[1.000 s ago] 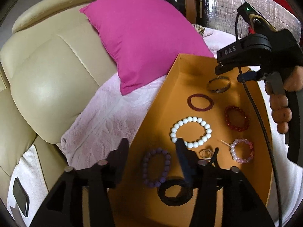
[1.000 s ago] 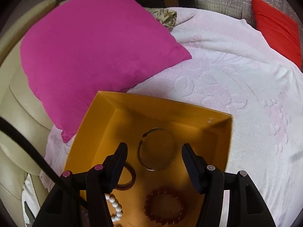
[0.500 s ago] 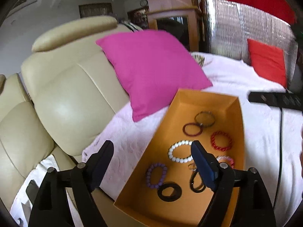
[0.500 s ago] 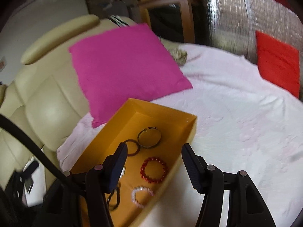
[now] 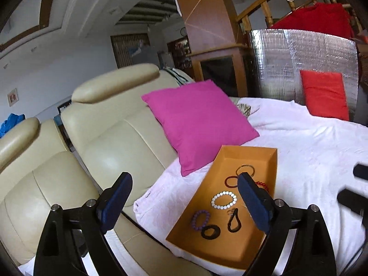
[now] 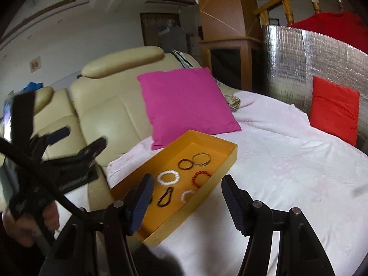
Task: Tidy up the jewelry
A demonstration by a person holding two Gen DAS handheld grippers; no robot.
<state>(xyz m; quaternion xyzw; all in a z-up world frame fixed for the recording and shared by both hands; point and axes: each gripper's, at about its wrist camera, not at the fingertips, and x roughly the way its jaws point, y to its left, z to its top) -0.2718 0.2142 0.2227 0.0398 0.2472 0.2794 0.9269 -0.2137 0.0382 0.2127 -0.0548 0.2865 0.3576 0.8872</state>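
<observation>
An orange tray [image 5: 250, 154] [image 6: 232, 155] lies on a white-pink blanket and holds several bracelets: a white bead bracelet [image 5: 223, 199] [image 6: 168, 177], a purple bead bracelet [image 5: 200, 217], a red bead bracelet [image 6: 201, 177], a dark red ring [image 5: 231, 181] [image 6: 185, 164], a metal bangle [image 5: 245, 169] [image 6: 202, 158], a pale pink bracelet [image 6: 187, 195] and black loops [image 5: 234, 220] [image 6: 165, 197]. My left gripper [image 5: 185, 192] is open and empty, held high and back from the tray. My right gripper [image 6: 187, 189] is open and empty above the tray's near end.
A magenta pillow [image 5: 197, 124] [image 6: 184, 101] leans on the cream leather sofa [image 5: 110, 138] behind the tray. A red cushion [image 5: 324, 94] [image 6: 333, 110] rests against a silver foil panel [image 6: 299, 64]. The blanket [image 6: 287, 161] spreads to the right of the tray.
Both grippers have pulled up and back from the tray, so the whole tray and room now show. Both stay open and empty. The bracelets have not moved.
</observation>
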